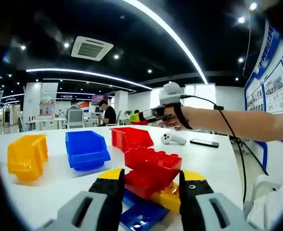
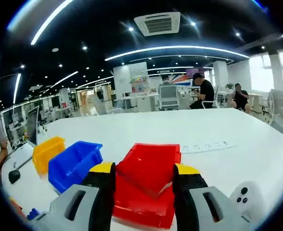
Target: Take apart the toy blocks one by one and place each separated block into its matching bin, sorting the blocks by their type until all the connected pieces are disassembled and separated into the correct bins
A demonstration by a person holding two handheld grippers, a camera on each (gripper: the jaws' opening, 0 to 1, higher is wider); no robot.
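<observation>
Over the red bin (image 2: 148, 190), right gripper (image 2: 144, 185) pinches a red block (image 2: 148, 175) for dropping; left gripper (image 1: 151, 190) clamps the block stack (image 1: 148, 185) steady.

The room is a large open-plan office with a dark ceiling (image 1: 132, 38). Curved LED light strips (image 1: 165, 33) and small recessed spotlights cross the ceiling. A square ceiling air-conditioning unit (image 2: 157, 23) is mounted overhead. The white worktop (image 2: 180, 127) extends across the foreground. Beyond it stand white desks and office chairs (image 2: 169, 97), with seated people (image 2: 202, 91) at the far end. White columns (image 1: 121, 101) support the ceiling. Bright windows (image 2: 262, 72) line one side. A wall with blue-framed poster boards (image 1: 271, 82) stands beside the worktop.
</observation>
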